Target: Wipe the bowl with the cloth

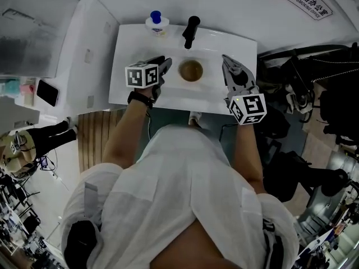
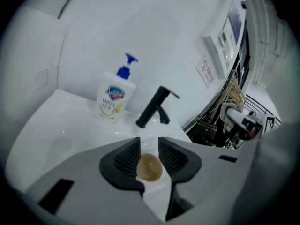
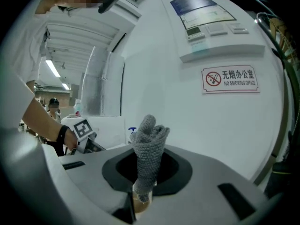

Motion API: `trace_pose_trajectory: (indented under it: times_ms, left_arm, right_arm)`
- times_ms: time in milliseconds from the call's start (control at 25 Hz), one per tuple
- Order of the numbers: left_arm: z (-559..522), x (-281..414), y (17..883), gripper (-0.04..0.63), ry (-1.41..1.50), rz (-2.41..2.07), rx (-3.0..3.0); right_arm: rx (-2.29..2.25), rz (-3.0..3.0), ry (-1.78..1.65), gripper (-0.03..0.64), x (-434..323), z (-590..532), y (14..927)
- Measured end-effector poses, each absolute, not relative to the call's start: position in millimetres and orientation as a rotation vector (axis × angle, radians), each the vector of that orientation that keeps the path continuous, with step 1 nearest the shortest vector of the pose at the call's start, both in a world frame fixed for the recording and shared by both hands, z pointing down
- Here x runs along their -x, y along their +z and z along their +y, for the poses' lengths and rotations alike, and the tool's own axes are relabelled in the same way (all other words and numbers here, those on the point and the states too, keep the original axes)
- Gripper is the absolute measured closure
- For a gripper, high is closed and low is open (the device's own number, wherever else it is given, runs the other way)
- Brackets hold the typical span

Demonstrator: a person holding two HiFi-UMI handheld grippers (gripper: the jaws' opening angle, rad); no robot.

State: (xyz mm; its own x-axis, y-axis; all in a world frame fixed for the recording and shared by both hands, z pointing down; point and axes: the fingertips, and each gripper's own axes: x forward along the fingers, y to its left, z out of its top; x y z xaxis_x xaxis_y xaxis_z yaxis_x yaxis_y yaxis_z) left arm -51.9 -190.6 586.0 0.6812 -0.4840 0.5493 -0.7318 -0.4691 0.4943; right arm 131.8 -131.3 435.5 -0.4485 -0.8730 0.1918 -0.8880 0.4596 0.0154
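**Cloth pinched, bowl sitting on the counter**

The right gripper's (image 3: 146,167) fingers (image 3: 174,170) are clamping tight on a grey knitted cloth (image 3: 149,144), which is sticking up between them at the centre of the right gripper view. The left gripper's (image 2: 149,146) fingers (image 2: 125,161) are standing apart, gripping nothing. The brown bowl (image 2: 149,168) is showing through their gap, sitting on the white counter (image 1: 129,66) at the head view's upper middle, below the black tap (image 2: 154,107) and soap bottle (image 2: 112,100).

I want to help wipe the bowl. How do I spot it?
Find the big white counter. Right in front of its black tap sits the bowl. It is the only round brown thing there; the soap bottle beside the tap is tall, white and blue-topped.
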Motion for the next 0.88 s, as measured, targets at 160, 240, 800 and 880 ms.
trace_pose_trajectory:
  times_ms: [160, 240, 800, 880]
  left_arm:
    - [-189, 66, 526, 0.537, 0.302, -1.004, -2.32]
    - [-187, 71, 499, 0.565, 0.246, -1.046, -2.4]
    - [-155, 116, 391, 0.579, 0.045, -1.326, -2.773]
    - [-152, 121, 386, 0.58, 0.029, -1.336, -2.781]
  right_arm:
    - [-1.611, -2.508, 0.092, 0.565, -143, -120, 421]
    - [-1.646, -2.491, 0.073, 0.565, -147, -115, 414]
    - [-1.808, -2.458, 0.044, 0.565, -153, -92, 382]
    - [-1.815, -2.454, 0.042, 0.566, -152, -90, 380]
